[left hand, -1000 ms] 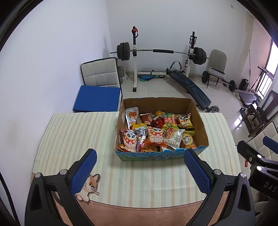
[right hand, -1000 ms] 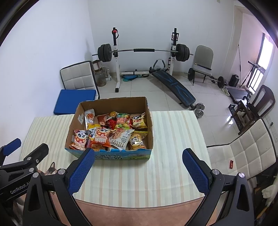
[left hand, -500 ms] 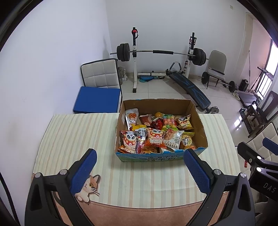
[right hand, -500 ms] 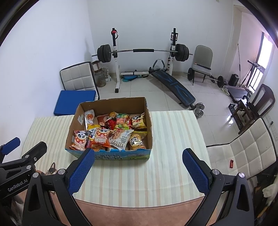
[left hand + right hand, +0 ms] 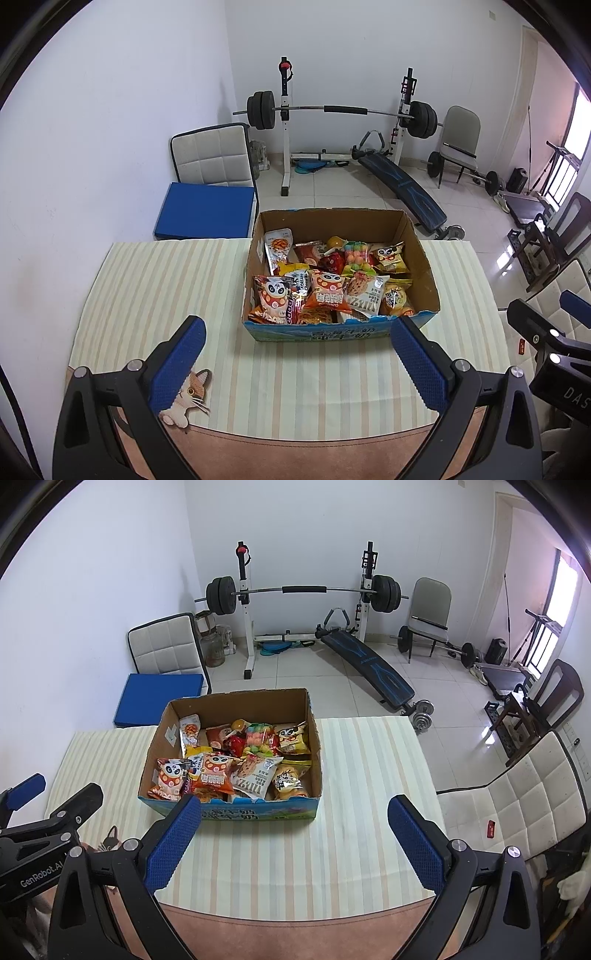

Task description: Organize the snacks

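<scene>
the left hand-held gripper [image 5: 295, 363] hung above the near edge of the desk [image 5: 155, 280] with its blue-padded fingers [image 5: 177, 363] spread wide and nothing between them. the right hand-held gripper [image 5: 293, 843] was in the same state — wide apart, empty, poised over the desk's front part. the desk carried a cream striped cloth [image 5: 369, 775], and near its far middle stood an open cardboard box [image 5: 424, 266] with a blue printed front panel. the snacks [image 5: 328, 280] lay heaped inside this box: an orange panda packet [image 5: 275, 297] at the front left, a red-orange packet [image 5: 328, 295] beside it, a white cookie packet [image 5: 364, 295] further right, a yellow packet [image 5: 391, 254] at the back right and a bag of coloured sweets [image 5: 356, 253] near the back middle. none of the snacks touched either hand-held gripper; both sets of fingers stayed short of the box's front wall. a cat-shaped picture [image 5: 188, 400] showed at the cloth's near left edge, partly hidden by the left finger. in the left wrist view the right hand-held gripper appeared at the far right edge. beyond the desk stood a barbell rack [image 5: 303, 590], a slanted bench [image 5: 369, 664] and a white quilted chair [image 5: 166, 646] — all on the tiled floor [image 5: 314, 679].
</scene>
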`<action>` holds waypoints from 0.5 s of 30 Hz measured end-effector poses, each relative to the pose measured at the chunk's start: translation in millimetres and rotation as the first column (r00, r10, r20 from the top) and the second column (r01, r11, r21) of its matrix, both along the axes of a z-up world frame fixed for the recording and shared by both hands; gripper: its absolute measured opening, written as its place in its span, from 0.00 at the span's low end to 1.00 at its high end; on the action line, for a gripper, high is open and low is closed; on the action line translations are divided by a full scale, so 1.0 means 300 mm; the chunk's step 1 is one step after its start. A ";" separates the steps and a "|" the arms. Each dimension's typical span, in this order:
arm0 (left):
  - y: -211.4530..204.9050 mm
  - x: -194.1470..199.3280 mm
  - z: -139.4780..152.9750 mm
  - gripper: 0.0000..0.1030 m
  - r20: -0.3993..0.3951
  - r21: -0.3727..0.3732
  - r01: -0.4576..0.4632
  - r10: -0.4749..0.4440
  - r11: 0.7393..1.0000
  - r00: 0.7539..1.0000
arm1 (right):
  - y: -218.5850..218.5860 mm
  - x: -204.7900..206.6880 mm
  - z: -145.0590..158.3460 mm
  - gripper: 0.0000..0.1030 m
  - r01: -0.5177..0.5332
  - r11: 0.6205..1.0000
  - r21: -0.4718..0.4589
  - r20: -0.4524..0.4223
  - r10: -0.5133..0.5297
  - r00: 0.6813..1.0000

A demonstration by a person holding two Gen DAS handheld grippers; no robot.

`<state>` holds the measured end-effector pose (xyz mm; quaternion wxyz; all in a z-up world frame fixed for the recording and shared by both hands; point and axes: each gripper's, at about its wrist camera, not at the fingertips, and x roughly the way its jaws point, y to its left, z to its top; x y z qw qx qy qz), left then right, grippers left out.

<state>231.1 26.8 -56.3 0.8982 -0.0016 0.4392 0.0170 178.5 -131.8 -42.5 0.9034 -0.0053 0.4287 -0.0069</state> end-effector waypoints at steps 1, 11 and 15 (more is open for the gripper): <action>-0.002 0.002 -0.002 1.00 -0.001 0.000 0.001 -0.001 1.000 1.000 | 0.000 0.000 0.000 1.00 0.000 1.000 0.001 0.000 0.000 1.000; -0.001 -0.003 -0.016 1.00 -0.006 -0.002 0.004 -0.004 1.000 1.000 | -0.003 -0.005 -0.005 1.00 0.004 1.000 -0.001 -0.006 -0.004 1.000; 0.002 -0.004 -0.023 1.00 -0.006 -0.001 0.004 -0.004 1.000 1.000 | -0.004 -0.005 -0.006 1.00 0.003 1.000 0.000 -0.005 -0.003 1.000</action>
